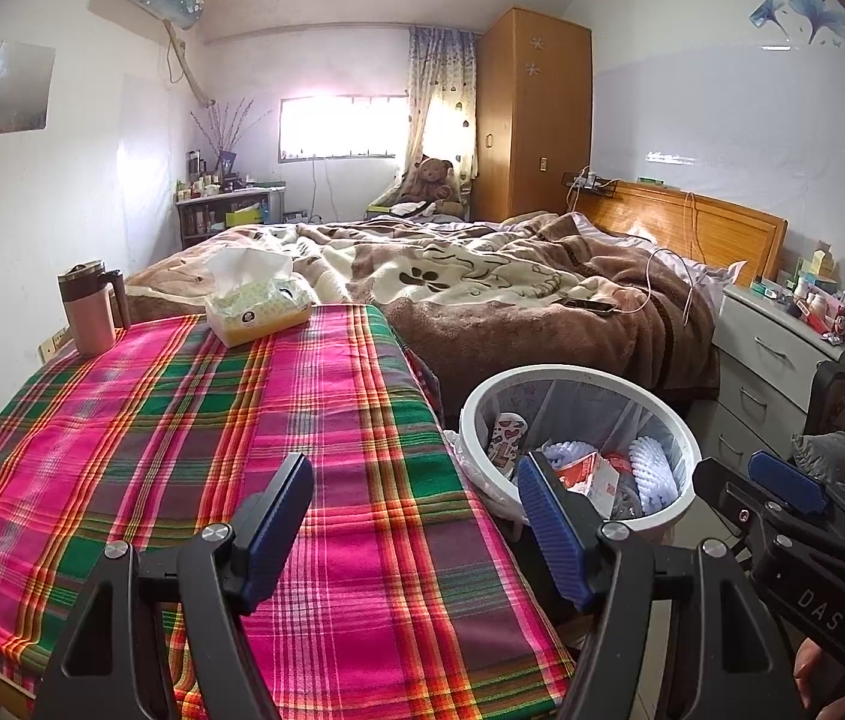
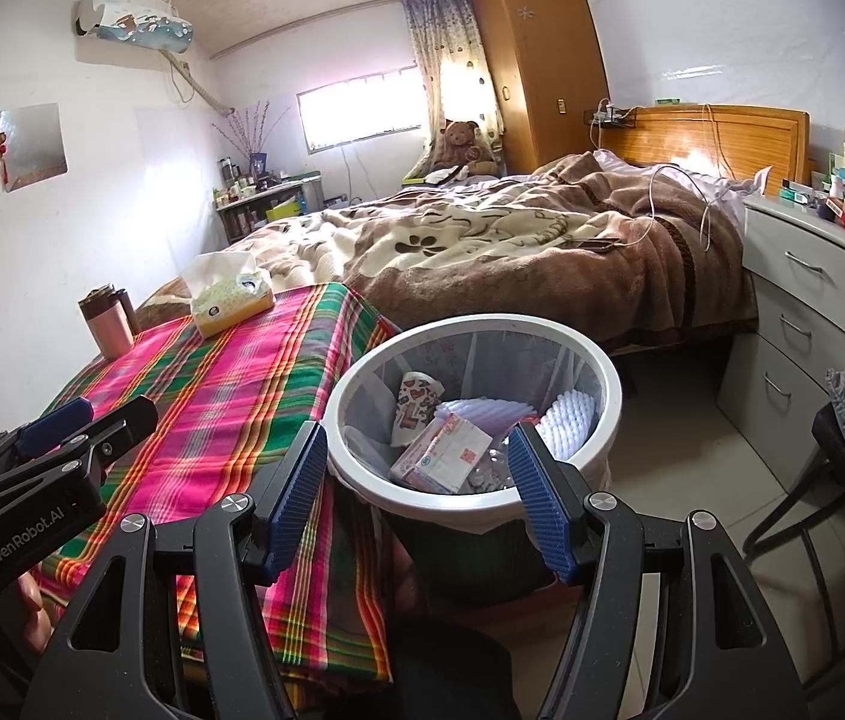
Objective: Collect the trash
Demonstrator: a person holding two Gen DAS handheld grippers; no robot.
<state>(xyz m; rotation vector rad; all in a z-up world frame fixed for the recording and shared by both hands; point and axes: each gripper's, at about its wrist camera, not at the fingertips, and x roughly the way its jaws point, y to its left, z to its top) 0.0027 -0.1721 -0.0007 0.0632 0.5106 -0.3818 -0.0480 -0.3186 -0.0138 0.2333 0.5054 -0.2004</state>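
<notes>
White round plastic bin (image 2: 599, 372), trash inside, sits on floor just right of plaid-clothed table (image 1: 182, 420). Right gripper (image 2: 416, 504) nearer, bin dead ahead; left gripper (image 1: 416, 531) over table. Both part-open, empty.

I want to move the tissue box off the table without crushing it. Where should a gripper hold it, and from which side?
Grip the tissue box across its two long side walls, coming down from above, behind the tissue that sticks up. The box lies flat on the table, so its sides are free.

White-walled bedroom: unmade bed (image 1: 482, 276), wooden wardrobe (image 1: 533, 114), bright window (image 1: 341, 129)
</notes>
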